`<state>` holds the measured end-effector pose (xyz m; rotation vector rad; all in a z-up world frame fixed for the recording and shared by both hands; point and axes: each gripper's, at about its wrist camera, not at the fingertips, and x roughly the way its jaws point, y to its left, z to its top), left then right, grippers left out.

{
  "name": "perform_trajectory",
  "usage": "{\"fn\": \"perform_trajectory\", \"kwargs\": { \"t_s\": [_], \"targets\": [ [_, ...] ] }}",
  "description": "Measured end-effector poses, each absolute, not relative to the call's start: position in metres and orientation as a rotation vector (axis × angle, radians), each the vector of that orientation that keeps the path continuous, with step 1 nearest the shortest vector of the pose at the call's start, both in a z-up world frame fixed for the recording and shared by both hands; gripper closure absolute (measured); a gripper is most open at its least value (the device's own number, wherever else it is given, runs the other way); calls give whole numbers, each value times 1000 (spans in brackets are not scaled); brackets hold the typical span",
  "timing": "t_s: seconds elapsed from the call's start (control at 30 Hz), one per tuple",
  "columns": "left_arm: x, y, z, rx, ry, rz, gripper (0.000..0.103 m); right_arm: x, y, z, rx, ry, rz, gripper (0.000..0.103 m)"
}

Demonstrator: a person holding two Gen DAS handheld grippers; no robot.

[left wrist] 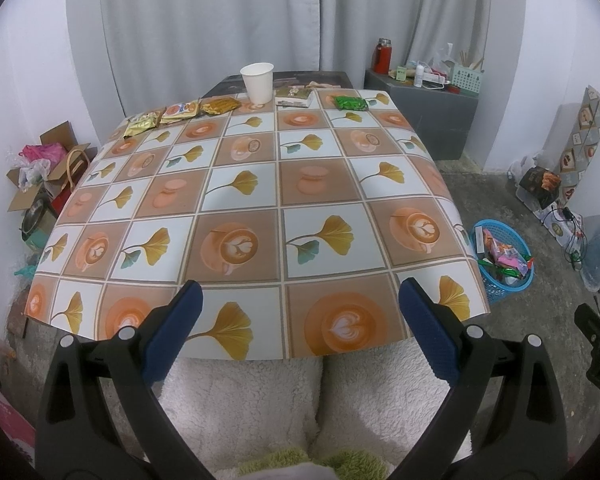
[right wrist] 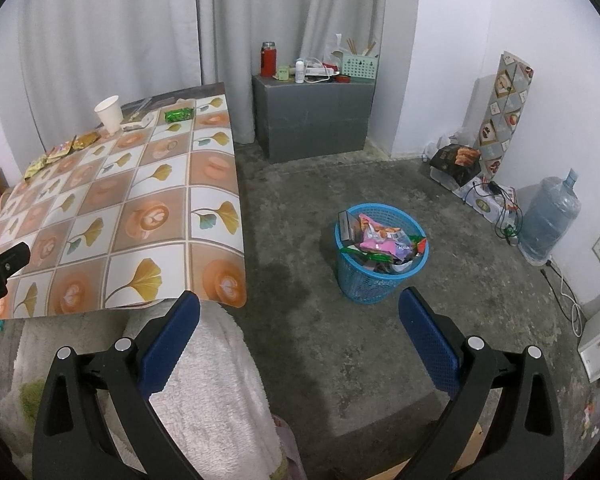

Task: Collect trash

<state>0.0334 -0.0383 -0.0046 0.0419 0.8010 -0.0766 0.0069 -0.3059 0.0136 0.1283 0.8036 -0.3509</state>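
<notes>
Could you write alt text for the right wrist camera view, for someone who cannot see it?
A blue basket full of colourful wrappers stands on a bare concrete floor, seen between the open right gripper and its blue-padded fingers. To the left, a table with a coffee-and-leaf patterned cloth carries a paper cup and several snack packets along its far edge.

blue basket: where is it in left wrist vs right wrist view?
Left wrist: blue basket at right edge, on the floor beside the table's near right corner.
Right wrist: blue basket centre-right, on open floor.
Shared landmark: white paper cup at table's far end.
</notes>
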Motion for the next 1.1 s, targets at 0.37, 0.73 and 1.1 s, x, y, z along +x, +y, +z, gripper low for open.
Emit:
{"fn": "perform_trajectory", "kwargs": {
  "t_s": [0.37, 0.73, 1.1],
  "targets": [
    [33, -38, -5, 41, 801, -77, 9, 8, -304, 13, 130, 803, -350, 6],
    [34, -38, -5, 41, 800, -77, 9, 8, -303, 13, 131, 802, -351, 6],
    [33, -39, -4, 41, 801, -77, 9, 7, -304, 14, 132, 801, -351, 6]
  ]
}}
